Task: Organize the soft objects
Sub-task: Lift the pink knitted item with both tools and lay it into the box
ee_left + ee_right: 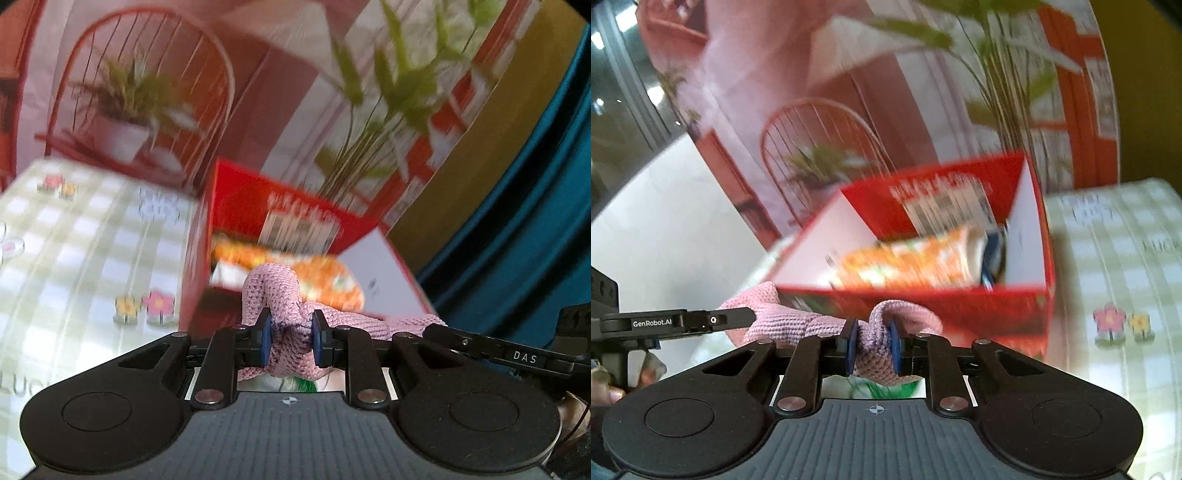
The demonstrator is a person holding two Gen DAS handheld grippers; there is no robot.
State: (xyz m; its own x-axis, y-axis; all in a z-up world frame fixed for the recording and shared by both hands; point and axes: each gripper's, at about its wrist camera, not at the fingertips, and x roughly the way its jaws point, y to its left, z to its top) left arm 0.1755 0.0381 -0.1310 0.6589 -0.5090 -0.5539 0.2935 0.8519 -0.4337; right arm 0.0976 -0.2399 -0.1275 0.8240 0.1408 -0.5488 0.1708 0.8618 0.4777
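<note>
A pink knitted cloth [275, 295] is bunched between the blue pads of my left gripper [291, 334], which is shut on it. The cloth stretches to the right toward the other gripper's black arm. In the right wrist view the same pink knitted cloth [905, 314] is pinched by my right gripper [873, 343], also shut on it, and it runs left to the left gripper's finger. Just beyond both grippers stands an open red box [960, 306] holding an orange-and-white packet [908, 262]. The views are blurred.
A green-and-white checked tablecloth [74, 251] with flower prints covers the table. A printed backdrop with a chair and plants [147, 92] stands behind the red box [236, 210]. A teal curtain [535, 203] hangs at the right. A hand [605, 387] shows at the left edge.
</note>
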